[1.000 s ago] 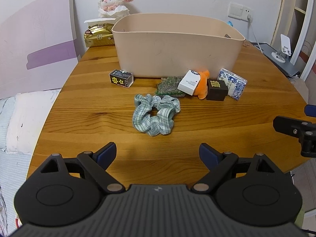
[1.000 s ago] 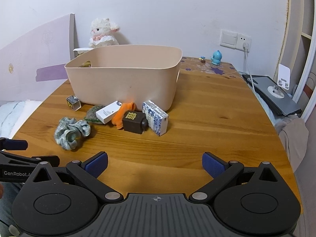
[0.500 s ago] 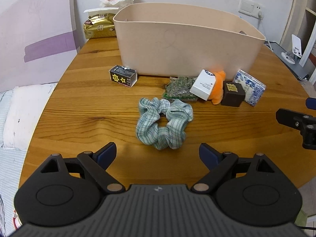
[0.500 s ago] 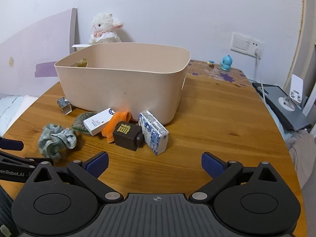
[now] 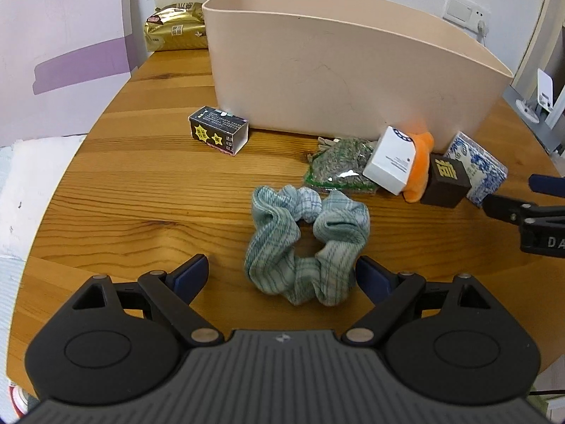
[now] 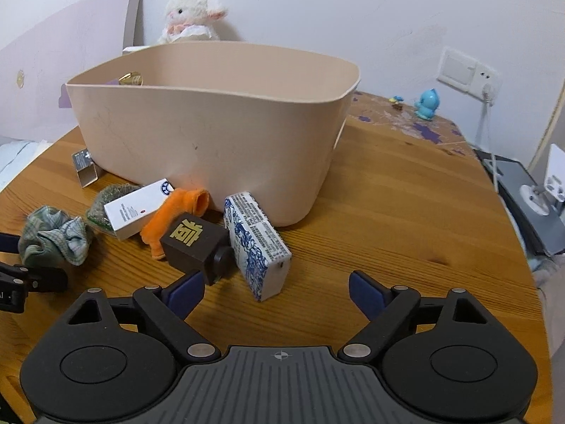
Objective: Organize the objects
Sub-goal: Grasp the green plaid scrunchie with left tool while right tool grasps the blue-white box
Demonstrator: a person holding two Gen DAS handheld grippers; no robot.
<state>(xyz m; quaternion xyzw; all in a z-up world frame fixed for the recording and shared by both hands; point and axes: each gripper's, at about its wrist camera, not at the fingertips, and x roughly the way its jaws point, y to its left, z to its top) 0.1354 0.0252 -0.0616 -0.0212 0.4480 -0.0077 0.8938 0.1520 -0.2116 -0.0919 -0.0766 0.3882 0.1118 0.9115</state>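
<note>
**Scrunchie between the left fingers**

On the wooden table (image 5: 141, 190), the beige bin (image 5: 339, 67) stands behind the clutter. The green scrunchie (image 5: 305, 243) lies between the wide-spread left gripper (image 5: 282, 275) fingers, untouched. The right gripper (image 6: 275, 291), equally wide, frames the blue-patterned box (image 6: 259, 243).

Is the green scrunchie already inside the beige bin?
No, the green scrunchie lies on the wooden table before the beige bin.
</note>
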